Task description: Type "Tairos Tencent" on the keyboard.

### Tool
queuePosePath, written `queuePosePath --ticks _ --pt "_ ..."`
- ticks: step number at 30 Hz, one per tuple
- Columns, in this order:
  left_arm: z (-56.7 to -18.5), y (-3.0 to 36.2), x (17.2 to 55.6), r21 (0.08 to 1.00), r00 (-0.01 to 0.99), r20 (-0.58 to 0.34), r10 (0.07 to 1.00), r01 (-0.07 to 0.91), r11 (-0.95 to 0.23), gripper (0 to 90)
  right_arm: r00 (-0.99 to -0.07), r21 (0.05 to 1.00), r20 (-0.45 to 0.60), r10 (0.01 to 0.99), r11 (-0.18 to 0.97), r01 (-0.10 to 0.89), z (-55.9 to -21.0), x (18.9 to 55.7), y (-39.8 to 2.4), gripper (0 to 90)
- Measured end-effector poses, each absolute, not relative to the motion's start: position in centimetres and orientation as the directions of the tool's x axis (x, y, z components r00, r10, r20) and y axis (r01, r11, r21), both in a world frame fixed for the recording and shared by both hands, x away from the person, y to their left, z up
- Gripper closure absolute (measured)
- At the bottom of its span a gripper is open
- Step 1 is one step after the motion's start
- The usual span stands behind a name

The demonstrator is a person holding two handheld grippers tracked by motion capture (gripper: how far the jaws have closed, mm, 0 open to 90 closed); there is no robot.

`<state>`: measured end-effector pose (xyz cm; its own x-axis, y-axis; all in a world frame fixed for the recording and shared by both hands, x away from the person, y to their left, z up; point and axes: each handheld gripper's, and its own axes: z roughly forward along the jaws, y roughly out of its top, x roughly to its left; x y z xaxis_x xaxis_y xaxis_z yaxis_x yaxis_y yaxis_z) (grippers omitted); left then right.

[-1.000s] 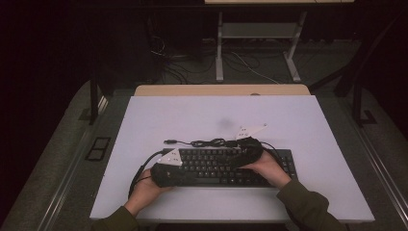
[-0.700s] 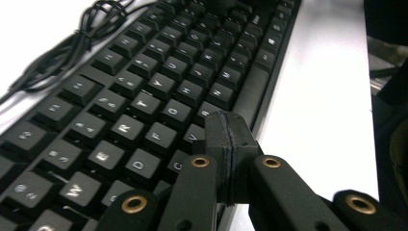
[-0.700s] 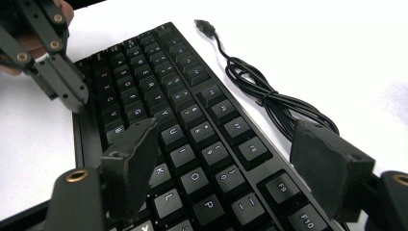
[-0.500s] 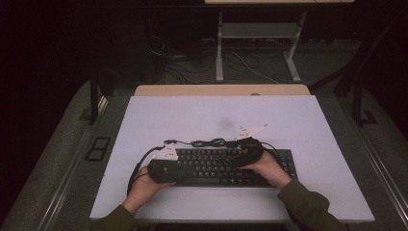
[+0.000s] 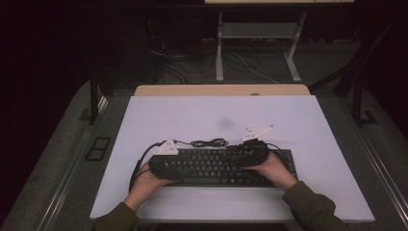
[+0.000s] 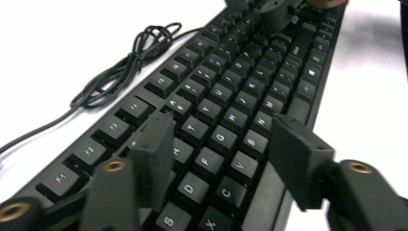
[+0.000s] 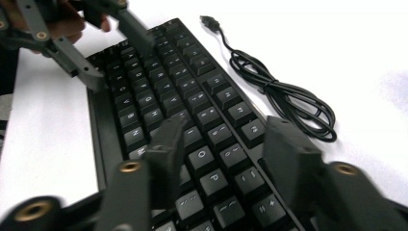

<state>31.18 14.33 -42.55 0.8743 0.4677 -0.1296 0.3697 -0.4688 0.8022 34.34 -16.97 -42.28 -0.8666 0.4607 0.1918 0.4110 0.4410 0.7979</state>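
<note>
Surface: white surface (image 5: 192, 115) is carrying a black keyboard (image 5: 216, 166) near the person's edge, with dark floor and a metal frame showing beyond it.
Keyboard: lying flat and square to the person, its keys facing up.
Cable: the keyboard's black cable (image 5: 209, 142) is lying in a loose bundle just behind the keyboard's far edge, its plug end resting on the surface in the right gripper view.
Left gripper: left gripper (image 6: 221, 154) is hovering low over the keyboard's left end; its jaws have just been opening and are standing partly apart, nothing pinched between them.
Right gripper: right gripper (image 7: 219, 154) is hovering over the keyboard's right end; its jaws have just been closing and are standing at a middling gap above the keys, pads not pressing on anything.
Hands: both hands are gripping the tools from the near side.
</note>
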Motion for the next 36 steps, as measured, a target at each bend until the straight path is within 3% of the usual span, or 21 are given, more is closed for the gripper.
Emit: queuePosePath --ticks 8,15,36 --pt "-42.5 14.1 31.7 0.815 0.859 -0.129 0.496 0.377 -0.440 23.3 -0.869 0.795 0.184 0.460 0.449 0.407 -41.9 33.7 -17.6 74.5" --pt "-42.1 14.0 32.1 0.823 0.852 -0.136 0.506 0.382 -0.421 19.4 -0.873 0.793 0.182 0.453 0.457 0.402 -41.8 32.9 -18.9 88.8" --pt "-42.0 13.3 32.7 0.830 0.852 -0.123 0.509 0.370 -0.418 18.4 -0.876 0.758 0.185 0.445 0.502 0.415 -43.0 30.4 -21.4 89.1"
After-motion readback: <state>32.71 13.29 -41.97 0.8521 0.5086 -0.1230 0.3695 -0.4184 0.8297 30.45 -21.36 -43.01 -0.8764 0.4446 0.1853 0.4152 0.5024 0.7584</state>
